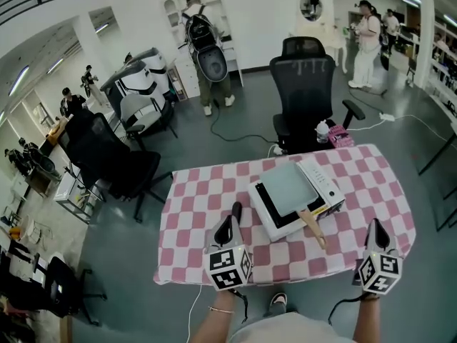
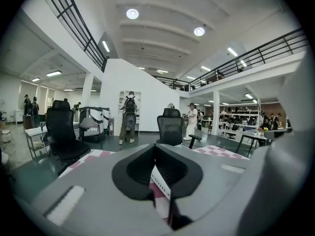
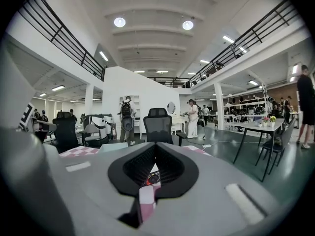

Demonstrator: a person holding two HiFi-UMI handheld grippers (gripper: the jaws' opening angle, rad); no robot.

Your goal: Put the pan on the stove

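A square grey pan (image 1: 288,189) with a wooden handle (image 1: 313,229) lies on top of the white portable stove (image 1: 326,185), which stands on the pink-checked table (image 1: 200,199). The handle points toward me. My left gripper (image 1: 236,207) hovers just left of the stove, its jaws shut on nothing. The right gripper (image 1: 375,224) is to the right of the stove near the table's front corner, also shut and empty. In the left gripper view the left gripper (image 2: 155,145) has its tips meeting. In the right gripper view the right gripper (image 3: 154,144) does too, with a red stove knob (image 3: 150,179) showing below.
A black office chair (image 1: 303,91) stands behind the table and another (image 1: 107,159) at its left. A small bottle and a pink thing (image 1: 335,134) rest by the far edge. Several people stand further back in the room.
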